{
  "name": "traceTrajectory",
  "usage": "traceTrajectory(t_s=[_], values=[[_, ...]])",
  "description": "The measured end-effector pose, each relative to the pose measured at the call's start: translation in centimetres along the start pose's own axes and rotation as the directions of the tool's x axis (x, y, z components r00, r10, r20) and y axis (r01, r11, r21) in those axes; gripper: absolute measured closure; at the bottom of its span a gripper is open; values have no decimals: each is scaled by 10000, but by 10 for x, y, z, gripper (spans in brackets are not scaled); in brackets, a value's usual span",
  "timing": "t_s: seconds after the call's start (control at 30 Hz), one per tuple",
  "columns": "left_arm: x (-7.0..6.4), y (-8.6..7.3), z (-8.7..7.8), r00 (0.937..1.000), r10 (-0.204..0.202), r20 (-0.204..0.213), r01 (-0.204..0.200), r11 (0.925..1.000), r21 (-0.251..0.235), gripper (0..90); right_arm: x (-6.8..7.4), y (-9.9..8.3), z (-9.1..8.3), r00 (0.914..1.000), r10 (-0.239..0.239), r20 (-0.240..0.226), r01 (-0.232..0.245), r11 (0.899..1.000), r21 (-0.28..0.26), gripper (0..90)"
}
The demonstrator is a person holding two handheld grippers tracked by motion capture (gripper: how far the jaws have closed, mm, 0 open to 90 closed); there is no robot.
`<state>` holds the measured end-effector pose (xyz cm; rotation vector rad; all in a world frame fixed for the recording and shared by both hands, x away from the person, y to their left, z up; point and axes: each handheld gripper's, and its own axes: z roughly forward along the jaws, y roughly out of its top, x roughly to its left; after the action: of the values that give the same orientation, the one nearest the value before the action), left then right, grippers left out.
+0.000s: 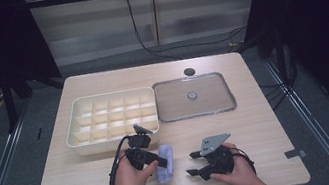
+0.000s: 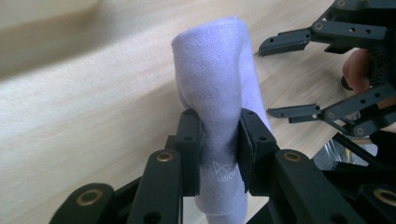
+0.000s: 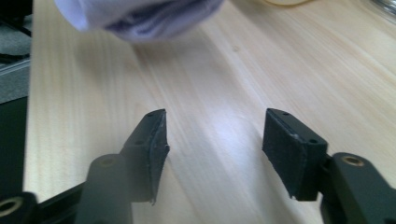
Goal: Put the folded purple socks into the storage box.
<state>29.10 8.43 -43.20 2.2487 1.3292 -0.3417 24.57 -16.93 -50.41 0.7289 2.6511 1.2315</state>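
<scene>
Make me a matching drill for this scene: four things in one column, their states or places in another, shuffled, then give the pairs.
1. left claw
2. right claw
3. divided tray
4. clear lid

a. flat on the table, right of the tray
b. open, nothing between its jaws
c. shut on the cloth
d. compartments bare, behind the left hand

Pairs: 1-c, 2-b, 3-d, 4-a

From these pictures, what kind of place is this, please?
Probably a lab or test room set up for recording handling work. A bare wooden table stands on grey floor between dark frames, cables run behind it, and a person holds the left gripper and the right gripper.
</scene>
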Motion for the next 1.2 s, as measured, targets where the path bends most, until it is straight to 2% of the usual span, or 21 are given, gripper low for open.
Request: traceTrajectory(t_s=[0.17, 0.27, 0.37, 0.4, 0.57, 0.87, 1.2], values=[[0, 7, -10, 9999, -23, -117, 23, 10000, -56, 721, -5, -3, 0, 9992, 89, 389, -96, 9998, 180, 291], [0, 10, -15, 9997, 105, -216, -104, 9999, 20, 722, -6, -3, 1, 9990, 33, 446, -43, 9998, 211, 261], [1, 13, -19, 9999, -91, -110, 91, 10000, 10, 720, -7, -4, 1, 9985, 8, 549, -20, 9998, 216, 233], [2, 14, -20, 9998, -12, -187, 12, 10000, 23, 720, -7, -4, 2, 9982, -55, 596, 43, 9998, 210, 222], [2, 18, -27, 9996, 38, -279, -38, 10000, 0, 719, -8, -5, 3, 9985, -317, 447, 308, 9993, 219, 153], [5, 27, -41, 9982, 20, -608, -25, 10000, -84, 718, -8, -5, 3, 9983, -325, 476, 312, 9991, 270, 144], [5, 39, -57, 9986, 39, -523, -60, 9992, -406, 717, -7, -5, 3, 9985, -299, 464, 287, 9992, 268, 143]])
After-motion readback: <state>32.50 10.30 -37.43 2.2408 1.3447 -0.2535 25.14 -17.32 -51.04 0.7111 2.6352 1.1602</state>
